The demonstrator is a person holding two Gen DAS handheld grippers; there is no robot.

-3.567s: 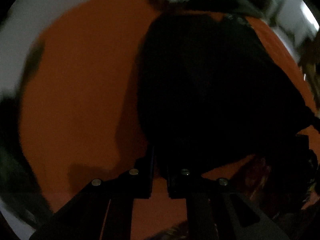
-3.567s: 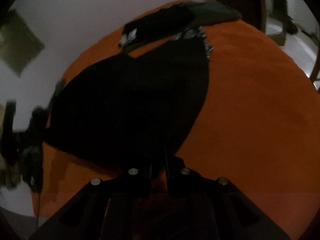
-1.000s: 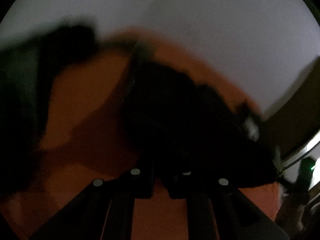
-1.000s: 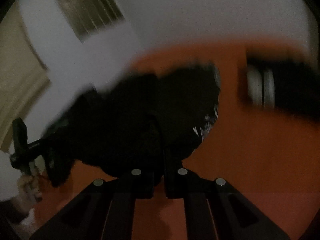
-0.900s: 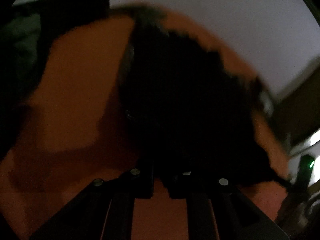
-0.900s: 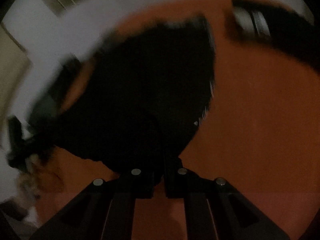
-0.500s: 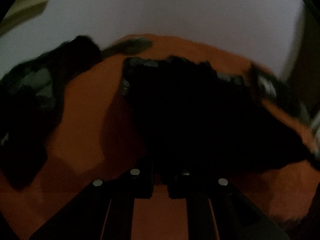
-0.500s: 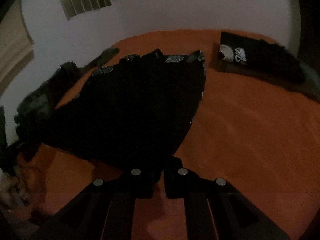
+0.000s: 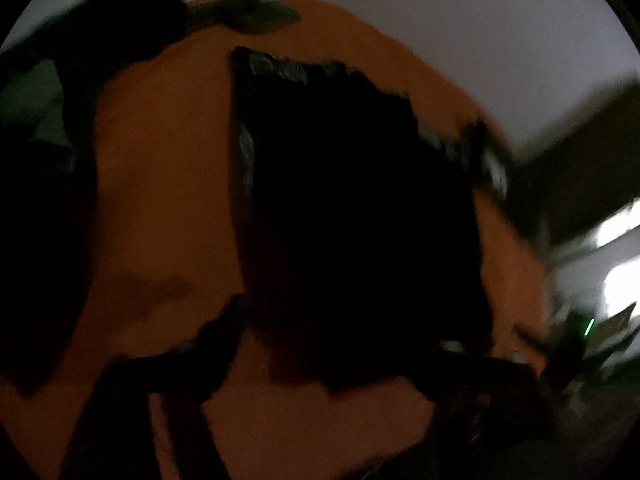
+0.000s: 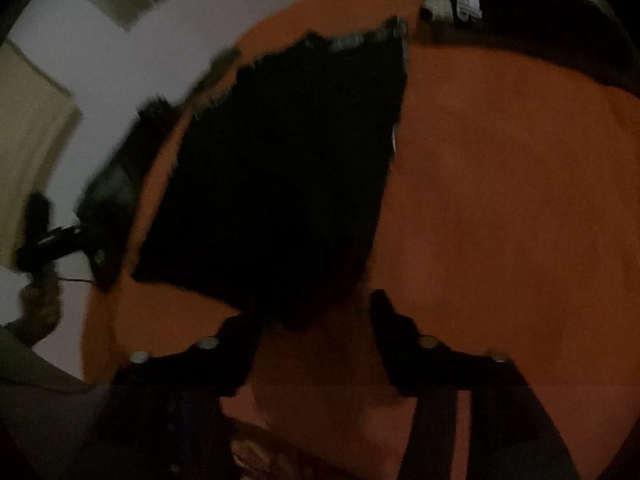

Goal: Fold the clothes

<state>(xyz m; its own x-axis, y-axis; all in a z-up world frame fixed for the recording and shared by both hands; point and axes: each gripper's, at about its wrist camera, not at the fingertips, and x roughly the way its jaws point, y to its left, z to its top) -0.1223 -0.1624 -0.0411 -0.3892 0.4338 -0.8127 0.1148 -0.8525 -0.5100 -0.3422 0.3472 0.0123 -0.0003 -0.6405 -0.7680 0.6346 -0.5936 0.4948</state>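
A black garment [image 9: 352, 208] with pale patterned trim lies spread flat on the orange bed cover [image 9: 160, 200]. In the left wrist view my left gripper [image 9: 344, 332] sits at the garment's near edge. Its jaws are opening, and the cloth lies loose between the fingers with no pad pressing on it. The right wrist view shows the same garment [image 10: 288, 168] with its near corner between the fingers of my right gripper [image 10: 314, 312]. Those jaws are opening too and stand wide apart on the bed cover [image 10: 500, 200], off the cloth. Both views are dim and blurred.
A folded dark garment with a white print [image 10: 520, 8] lies at the far right of the bed. A dark heap of clothes [image 9: 44, 200] covers the left side, with a greenish piece [image 9: 248, 16] beyond it. White walls stand behind, and the bed's edges are close on both sides.
Both grippers were shut on the black garment's near edge and now stand open, having let it go. The garment has settled flat on the cover. Both views have swung sideways.
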